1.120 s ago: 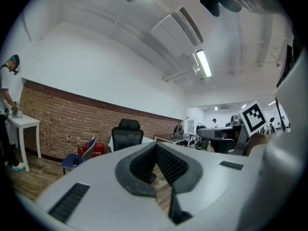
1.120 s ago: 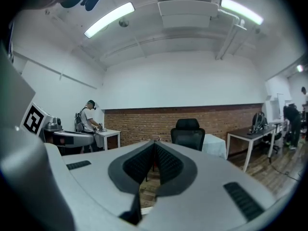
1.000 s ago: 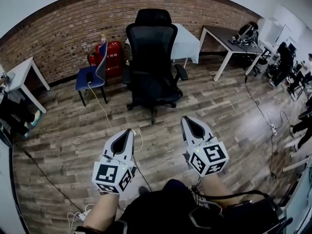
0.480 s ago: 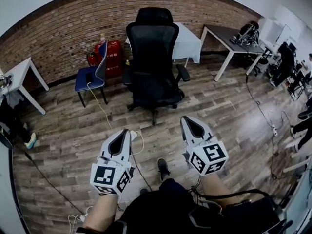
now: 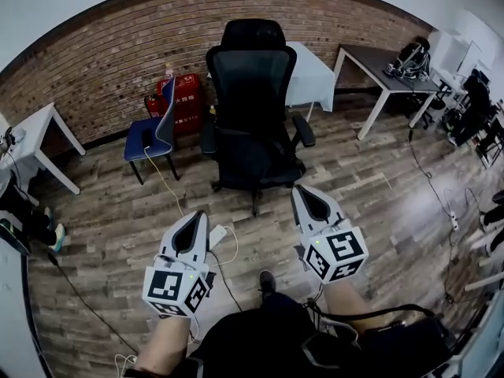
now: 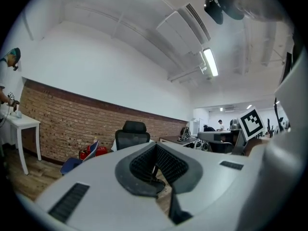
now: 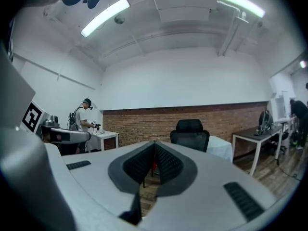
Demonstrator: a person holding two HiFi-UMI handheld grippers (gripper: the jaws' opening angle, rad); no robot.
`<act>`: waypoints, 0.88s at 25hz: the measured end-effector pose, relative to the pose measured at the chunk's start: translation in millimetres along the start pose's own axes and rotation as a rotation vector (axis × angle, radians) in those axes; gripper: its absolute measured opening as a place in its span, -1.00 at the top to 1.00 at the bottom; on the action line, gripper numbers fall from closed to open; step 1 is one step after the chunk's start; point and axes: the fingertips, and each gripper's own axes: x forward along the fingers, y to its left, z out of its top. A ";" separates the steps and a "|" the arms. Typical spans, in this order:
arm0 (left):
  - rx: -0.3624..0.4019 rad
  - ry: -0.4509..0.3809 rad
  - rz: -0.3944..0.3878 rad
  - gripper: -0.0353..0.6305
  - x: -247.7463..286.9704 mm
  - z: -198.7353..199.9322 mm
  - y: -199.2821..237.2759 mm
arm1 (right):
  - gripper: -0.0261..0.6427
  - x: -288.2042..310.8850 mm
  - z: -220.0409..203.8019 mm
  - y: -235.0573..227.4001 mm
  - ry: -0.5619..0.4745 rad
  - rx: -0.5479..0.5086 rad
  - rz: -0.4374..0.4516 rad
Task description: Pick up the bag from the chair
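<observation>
A black high-backed office chair (image 5: 252, 124) stands on the wood floor ahead of me, also seen small in the left gripper view (image 6: 132, 134) and the right gripper view (image 7: 191, 134). Its seat is dark, and I cannot make out a bag on it. Left of it is a small blue chair (image 5: 153, 132) with a small dark item on its seat. My left gripper (image 5: 201, 213) and right gripper (image 5: 299, 192) are held low in front of me, well short of both chairs. Both are shut with nothing between the jaws.
Red cylinders (image 5: 185, 93) stand against the brick wall behind the blue chair. A white table (image 5: 39, 124) is at the left, a cloth-covered table (image 5: 307, 69) behind the office chair, a dark desk (image 5: 378, 61) at the right. Cables (image 5: 169, 183) and a white adapter (image 5: 216, 235) lie on the floor.
The office chair has drawn slightly nearer and shifted right in view as I step forward; a shoe now shows below. Both grippers stay shut and low.
</observation>
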 end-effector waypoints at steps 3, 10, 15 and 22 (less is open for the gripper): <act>0.026 0.021 0.014 0.86 22.9 -2.5 1.9 | 0.87 16.8 2.2 -18.0 -0.003 0.010 0.015; 0.048 0.055 0.045 0.86 76.4 -6.5 0.2 | 0.87 54.3 4.2 -61.7 -0.002 0.008 0.043; 0.061 0.086 0.056 0.86 117.8 -13.7 -4.3 | 0.87 74.4 -2.0 -94.3 0.003 0.017 0.071; 0.088 0.097 0.026 0.86 167.1 -19.0 -30.2 | 0.87 92.6 -16.4 -143.8 -0.006 0.023 0.099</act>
